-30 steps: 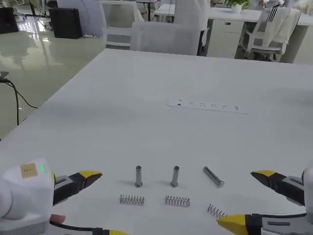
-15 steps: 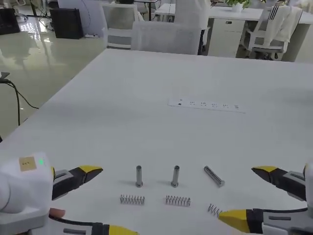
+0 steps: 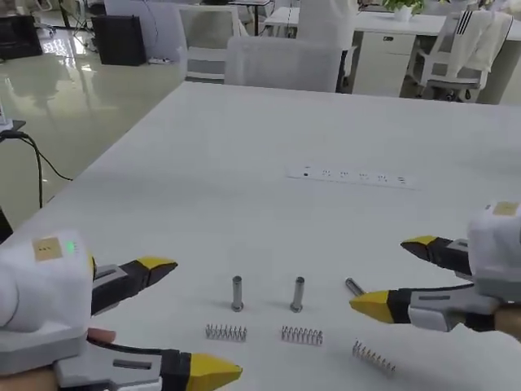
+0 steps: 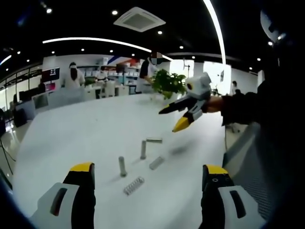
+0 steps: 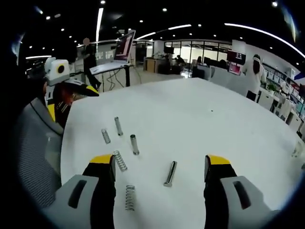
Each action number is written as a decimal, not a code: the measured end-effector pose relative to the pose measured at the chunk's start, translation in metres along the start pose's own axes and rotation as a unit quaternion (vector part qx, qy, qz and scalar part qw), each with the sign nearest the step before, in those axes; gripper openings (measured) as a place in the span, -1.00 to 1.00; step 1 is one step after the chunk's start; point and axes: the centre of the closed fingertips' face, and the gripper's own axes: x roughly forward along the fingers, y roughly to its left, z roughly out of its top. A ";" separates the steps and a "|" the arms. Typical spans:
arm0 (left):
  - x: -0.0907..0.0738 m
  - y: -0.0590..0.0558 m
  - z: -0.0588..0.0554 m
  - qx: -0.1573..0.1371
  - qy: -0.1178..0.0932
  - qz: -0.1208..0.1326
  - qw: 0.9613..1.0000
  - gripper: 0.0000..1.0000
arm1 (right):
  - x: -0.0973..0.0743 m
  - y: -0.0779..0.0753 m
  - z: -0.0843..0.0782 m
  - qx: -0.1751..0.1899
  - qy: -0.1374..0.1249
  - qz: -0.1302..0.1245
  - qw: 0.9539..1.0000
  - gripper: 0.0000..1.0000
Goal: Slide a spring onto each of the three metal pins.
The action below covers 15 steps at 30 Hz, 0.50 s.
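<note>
Since the earlier frame the right gripper (image 3: 393,273) has come up and inward from the lower right, and in the head view its lower yellow tip now overlaps the near end of the lying pin (image 3: 352,285). Its jaws are spread wide and hold nothing. In the right gripper view that pin, a short bright metal rod, lies flat on the white table (image 3: 269,147) between the two jaws and clear of both. The right spring (image 3: 374,357), a small wire coil, lies just in front of it. The left upright pin (image 3: 237,293) and middle upright pin (image 3: 298,294) stand side by side. The left spring (image 3: 225,332) and middle spring (image 3: 301,335) each lie bare just before them. No pin carries a spring. The left gripper (image 3: 194,319) sits low at the left, jaws likewise spread and empty, well apart from the pins. A power strip (image 3: 354,176) lies farther back.
</note>
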 end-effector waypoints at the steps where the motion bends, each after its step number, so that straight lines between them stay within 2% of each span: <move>1: -0.001 0.001 0.001 -0.002 0.001 0.001 1.000 0.79 | 0.002 -0.005 -0.002 -0.006 0.011 -0.003 1.000 0.45; 4: -0.002 0.000 0.007 0.001 -0.001 0.002 1.000 0.79 | 0.012 -0.008 -0.003 -0.002 0.027 -0.001 1.000 0.37; 6: -0.002 -0.001 0.011 0.001 -0.005 0.000 1.000 0.79 | 0.018 -0.011 -0.008 0.002 0.049 -0.005 0.999 0.29; 8: -0.002 -0.004 0.016 0.004 -0.009 -0.007 1.000 0.79 | 0.023 -0.019 -0.017 0.005 0.078 -0.012 0.997 0.19; 9: -0.001 -0.006 0.019 0.007 -0.011 -0.012 1.000 0.79 | 0.026 -0.019 -0.018 0.005 0.080 -0.013 0.997 0.15; 12: 0.002 -0.009 0.026 0.014 -0.014 -0.028 0.999 0.80 | 0.032 -0.020 -0.029 0.030 0.114 -0.007 0.993 0.01; 15: 0.005 -0.007 0.033 0.020 -0.015 -0.034 0.999 0.79 | 0.036 -0.022 -0.033 0.034 0.129 -0.008 0.991 -0.10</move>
